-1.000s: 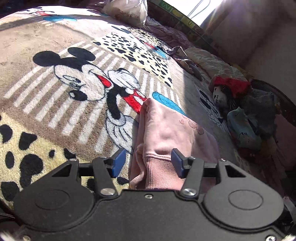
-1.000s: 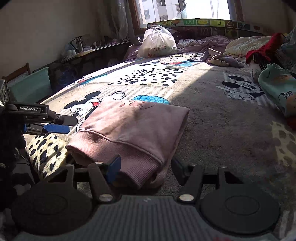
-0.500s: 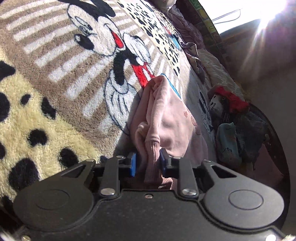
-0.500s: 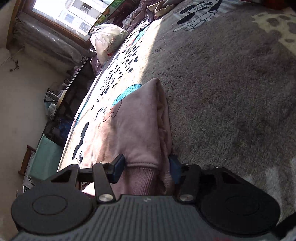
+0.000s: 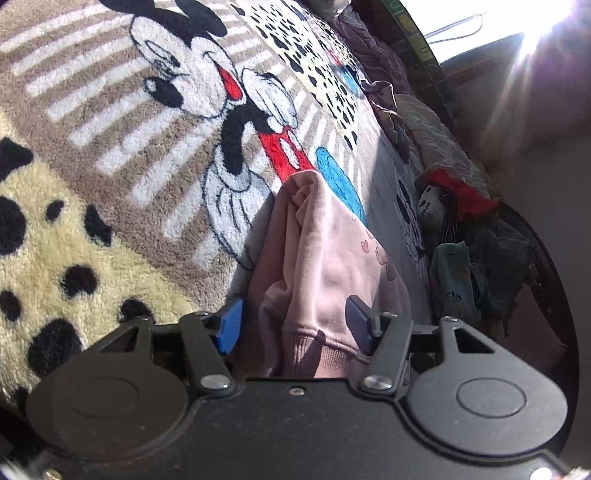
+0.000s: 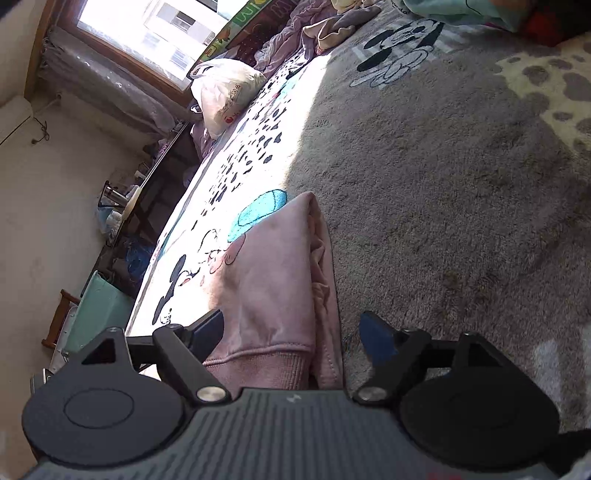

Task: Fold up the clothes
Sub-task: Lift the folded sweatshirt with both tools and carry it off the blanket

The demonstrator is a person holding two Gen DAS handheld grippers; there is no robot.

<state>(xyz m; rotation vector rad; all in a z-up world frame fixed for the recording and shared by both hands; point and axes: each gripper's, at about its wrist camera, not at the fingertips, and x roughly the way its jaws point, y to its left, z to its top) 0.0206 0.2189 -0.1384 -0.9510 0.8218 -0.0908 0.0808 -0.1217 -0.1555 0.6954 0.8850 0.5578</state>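
Two hand-held grippers straddle the near, ribbed hem of one pink sweatshirt, which lies folded into a compact bundle on the cartoon-print blanket of a bed. Left hand-held gripper: jaws have just been opening; hem between the blue pads, no pad pressing on it. Right hand-held gripper: jaws likewise just opened, standing wide around the hem, cloth not gripped. Progress, as judged: the garment appears already doubled over and released, so its fold seems nearly complete; a heap of unfolded clothes at 3 o'clock in the left view presumably remains. Surface: plush, spotted and striped, half in sun, half in shade. Room: window at 11 o'clock in the right view, white plastic bag below it, pale wall at 9 o'clock.
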